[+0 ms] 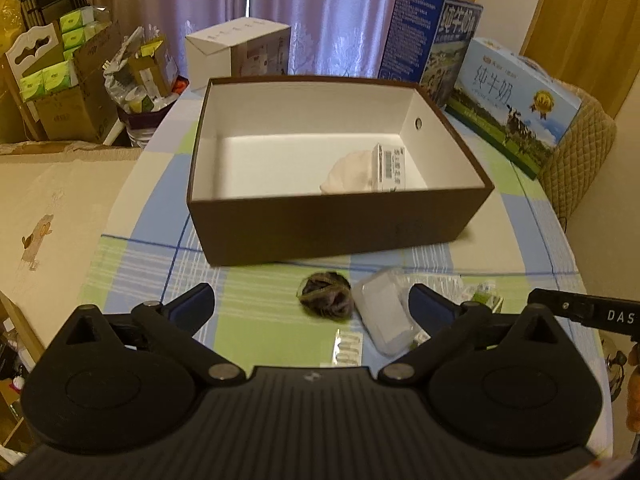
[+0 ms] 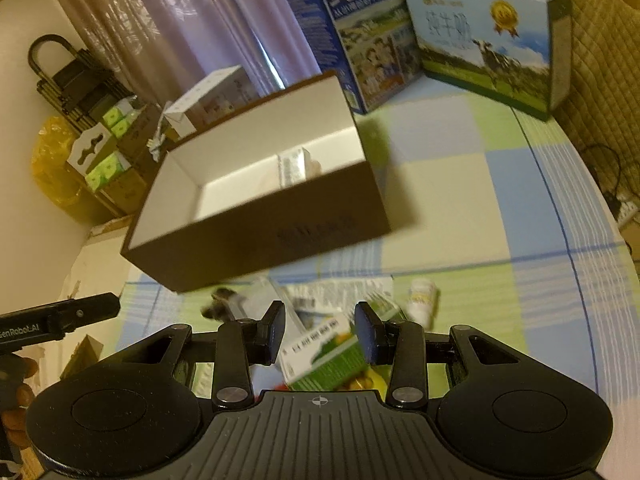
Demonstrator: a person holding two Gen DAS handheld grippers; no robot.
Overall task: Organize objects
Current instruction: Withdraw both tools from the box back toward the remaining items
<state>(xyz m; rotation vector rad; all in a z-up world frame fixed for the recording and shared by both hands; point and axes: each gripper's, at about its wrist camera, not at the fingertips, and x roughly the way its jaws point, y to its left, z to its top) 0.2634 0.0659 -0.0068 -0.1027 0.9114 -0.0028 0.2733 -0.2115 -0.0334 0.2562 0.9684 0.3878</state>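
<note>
A brown box (image 1: 340, 216) with a white inside stands open on the checked tablecloth. In it lie a small white barcoded carton (image 1: 390, 168) and a pale lump (image 1: 348, 178). My left gripper (image 1: 312, 306) is open wide just above the cloth in front of the box. A dark hair tie (image 1: 326, 296) and a clear plastic packet (image 1: 384, 316) lie between its fingers, untouched. My right gripper (image 2: 322, 332) is shut on a green and white carton (image 2: 324, 354), near the front wall of the brown box (image 2: 256, 240). Beneath it lie papers and a small white bottle (image 2: 420, 300).
Two milk cartons (image 1: 432, 40) (image 1: 512, 100) stand behind the box on the right, and a white box (image 1: 240, 52) stands behind it on the left. A foil blister strip (image 1: 348, 350) lies close to my left gripper. Cardboard boxes and bags crowd the floor at left.
</note>
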